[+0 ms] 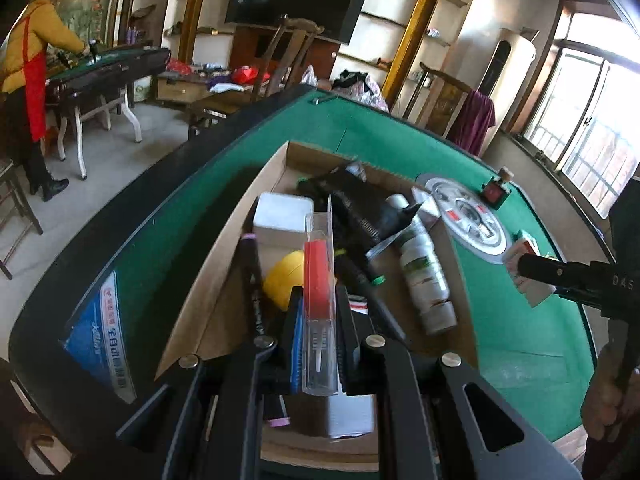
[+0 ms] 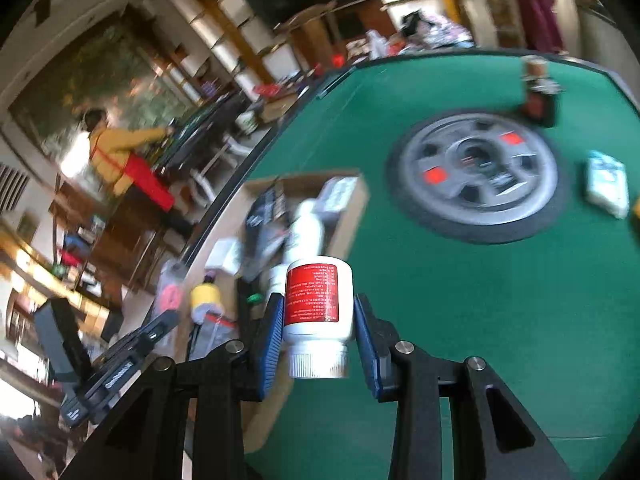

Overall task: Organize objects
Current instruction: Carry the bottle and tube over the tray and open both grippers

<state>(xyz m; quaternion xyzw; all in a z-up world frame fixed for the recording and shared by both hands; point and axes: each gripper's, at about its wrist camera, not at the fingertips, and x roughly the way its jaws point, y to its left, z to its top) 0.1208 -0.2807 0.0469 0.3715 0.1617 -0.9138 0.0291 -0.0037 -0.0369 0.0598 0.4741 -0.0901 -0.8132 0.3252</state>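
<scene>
Over the cardboard box [image 1: 208, 280] by the green table's [image 1: 520, 340] left edge, already half full, the left gripper [image 1: 318, 320] pinches a clear red-filled tube [image 1: 318, 280]; the right gripper [image 2: 316, 320] clamps a white red-labelled bottle [image 2: 318, 304]. Near the far edge, a small red-capped bottle [image 1: 498, 188] and packet [image 2: 606, 184] wait.

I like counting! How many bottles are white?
2 that I can see. One white bottle with a red label sits between the right gripper's jaws. One white bottle with green print lies in the cardboard box. Others may be hidden.
</scene>
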